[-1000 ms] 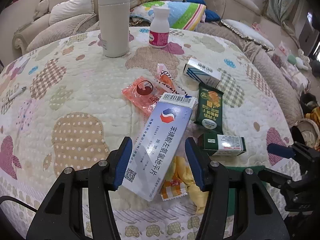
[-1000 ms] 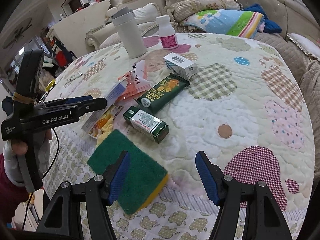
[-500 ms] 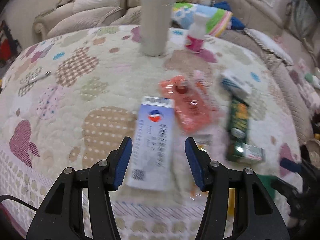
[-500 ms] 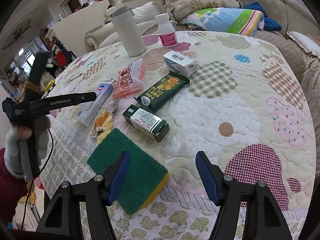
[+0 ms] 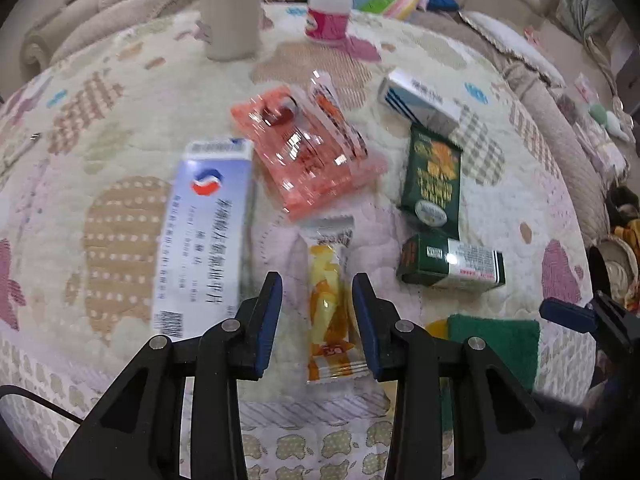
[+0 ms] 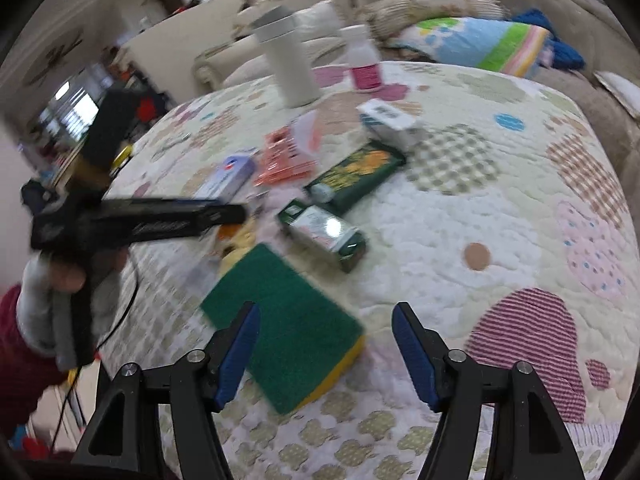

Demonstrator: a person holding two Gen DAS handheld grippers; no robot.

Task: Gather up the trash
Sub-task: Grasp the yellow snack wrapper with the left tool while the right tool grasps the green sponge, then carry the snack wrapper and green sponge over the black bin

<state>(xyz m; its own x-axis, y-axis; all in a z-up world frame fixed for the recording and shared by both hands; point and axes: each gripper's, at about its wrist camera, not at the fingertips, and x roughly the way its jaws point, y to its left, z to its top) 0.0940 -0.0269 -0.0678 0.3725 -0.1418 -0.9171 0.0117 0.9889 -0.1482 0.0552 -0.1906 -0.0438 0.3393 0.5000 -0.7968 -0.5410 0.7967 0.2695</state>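
Quilted tabletop [image 5: 120,128] with sofas behind, and the trash is all over it: one yellow wrapper [image 5: 330,304] right by the near edge, one orange packet [image 5: 308,156], one green packet [image 5: 434,176], three boxes (blue-white [image 5: 206,236], white [image 5: 418,100], green [image 5: 452,264]), plus one sponge [image 6: 284,320], one flask [image 6: 290,64] and one pill bottle [image 6: 362,62]. Left gripper [image 5: 318,320] is low over the yellow wrapper, jaws open on either side of it, not squeezing. Half a second ago those jaws framed the blue-white box, which now lies to their left. Right gripper [image 6: 326,354] hangs open over the sponge's edge.
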